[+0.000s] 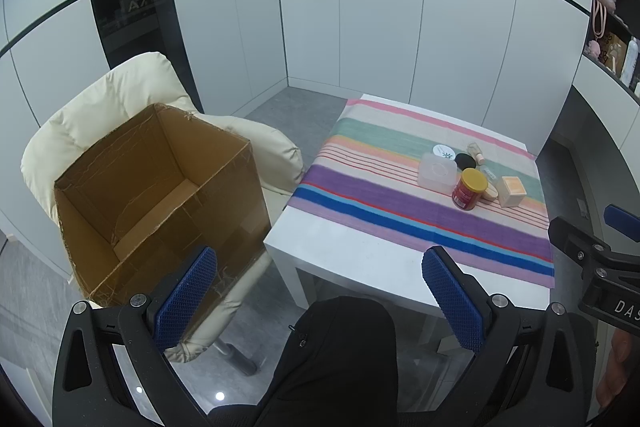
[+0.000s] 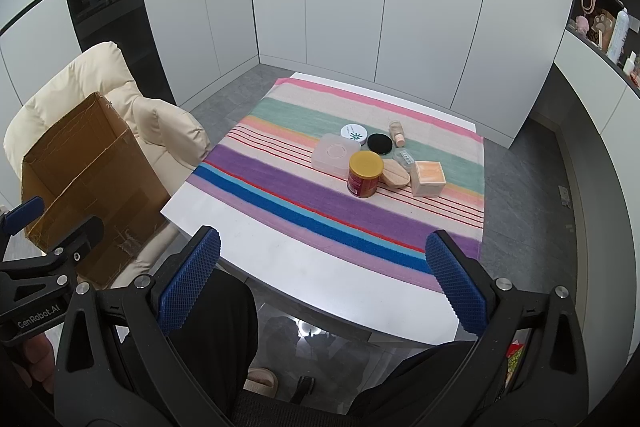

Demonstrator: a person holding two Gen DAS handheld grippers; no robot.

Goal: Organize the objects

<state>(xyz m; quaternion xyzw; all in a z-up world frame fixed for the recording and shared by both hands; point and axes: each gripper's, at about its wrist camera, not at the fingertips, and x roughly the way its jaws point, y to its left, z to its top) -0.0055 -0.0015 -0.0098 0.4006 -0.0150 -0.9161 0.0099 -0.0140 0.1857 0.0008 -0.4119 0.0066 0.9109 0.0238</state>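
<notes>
Both spread wide, holding nothing: left gripper, right gripper. Red jar straight ahead of right gripper, nearer than to left; cardboard box off left.

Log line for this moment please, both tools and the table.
left tool: open, empty | right tool: open, empty | items: clustered on striped cloth | cardboard box: on chair, looks empty

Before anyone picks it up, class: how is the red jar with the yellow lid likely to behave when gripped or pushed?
The red jar stands upright and looks rigid, so it should probably keep its shape when squeezed. Its round, glossy side may slip or turn between the pads. Being taller than its neighbours, it could tip if pushed near the yellow lid, and would likely roll once on its side.
</notes>
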